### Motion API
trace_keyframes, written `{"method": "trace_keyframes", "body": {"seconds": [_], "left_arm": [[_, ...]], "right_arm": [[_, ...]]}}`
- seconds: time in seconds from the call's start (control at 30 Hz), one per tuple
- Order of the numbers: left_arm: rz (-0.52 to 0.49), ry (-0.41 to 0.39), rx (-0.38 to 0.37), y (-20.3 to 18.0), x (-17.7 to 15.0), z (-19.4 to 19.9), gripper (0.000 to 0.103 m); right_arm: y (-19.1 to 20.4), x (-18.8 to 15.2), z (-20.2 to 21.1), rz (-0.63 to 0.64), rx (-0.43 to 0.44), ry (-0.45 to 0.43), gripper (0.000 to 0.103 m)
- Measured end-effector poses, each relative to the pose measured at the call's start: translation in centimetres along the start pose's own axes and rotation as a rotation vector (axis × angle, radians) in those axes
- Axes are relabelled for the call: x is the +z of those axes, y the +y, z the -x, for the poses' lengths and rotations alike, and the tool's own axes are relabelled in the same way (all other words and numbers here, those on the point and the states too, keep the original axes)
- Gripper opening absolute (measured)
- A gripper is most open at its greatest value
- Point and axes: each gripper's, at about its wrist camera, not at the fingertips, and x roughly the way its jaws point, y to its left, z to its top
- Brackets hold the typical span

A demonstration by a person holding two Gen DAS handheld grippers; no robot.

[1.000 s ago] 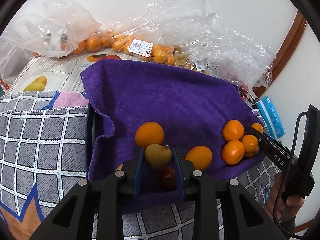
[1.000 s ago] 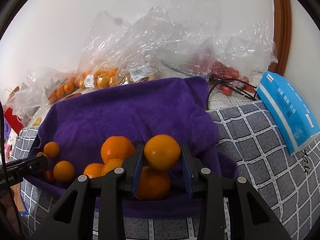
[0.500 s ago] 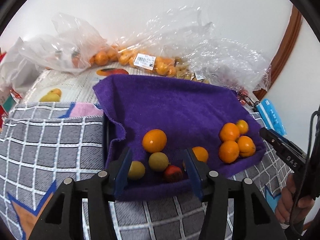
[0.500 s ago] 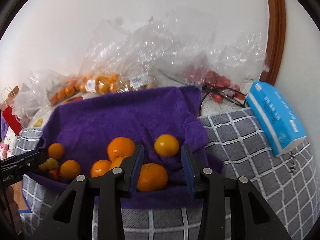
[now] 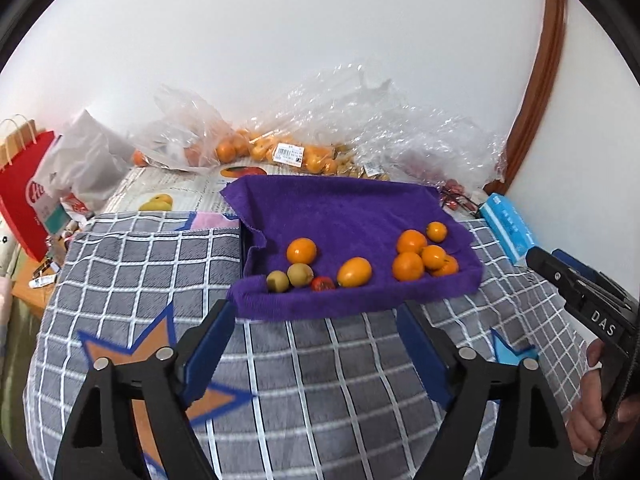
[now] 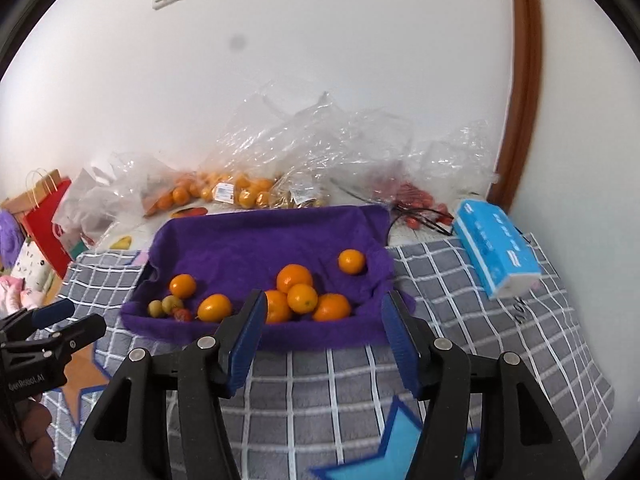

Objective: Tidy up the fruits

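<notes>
Black grippers (image 5: 316,334) (image 6: 324,322) opening, empty, angled down twd fruit.

fruits (image 5: 354,272) on towel (image 5: 340,208), bags (image 5: 312,136) behind, tissue pack (image 5: 506,228) at rt

I am holding a black plastic two-finger left gripper (image 5: 316,344) whose fingers are wearing flat blue pads (image 5: 208,344), and round silver screw heads (image 5: 163,354) are shining on its angular arms, which are showing triangular cut-outs. My matching black right gripper (image 6: 324,330) is carrying the same blue pads (image 6: 247,330) and silver screws (image 6: 206,342). From the left camera its black body is showing white letters "DAS" (image 5: 603,323), and a black cable (image 5: 624,400) is hanging beside my hand (image 5: 592,412). From the right camera the left gripper's black side is bearing small white lettering (image 6: 26,381) that I am reading only in part.
</notes>
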Motion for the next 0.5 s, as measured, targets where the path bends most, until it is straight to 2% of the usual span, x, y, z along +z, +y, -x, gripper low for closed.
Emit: {"method": "trace_keyframes", "body": {"seconds": [0.2, 0.27, 0.3, 0.5], "left_arm": [[-0.021, -0.072, 0.053, -1.2, -1.8, 4.2, 0.089], [-0.029, -0.083, 0.062, -1.6, -2.2, 5.1, 0.091], [-0.032, -0.086, 0.067, -1.8, -2.4, 5.5, 0.091], [-0.051, -0.121, 0.096, -2.7, -3.4, 8.4, 0.095]], "right_arm": [[-0.4, -1.9, 4.7, -0.01, -0.003, -0.003, 0.06], [-0.6, -2.5, 6.2, -0.022, 0.0, -0.015, 0.079], [-0.7, -2.7, 6.7, -0.028, 0.002, -0.024, 0.083], [-0.2, -4.2, 10.2, -0.008, -0.018, -0.081, 0.095]]}}
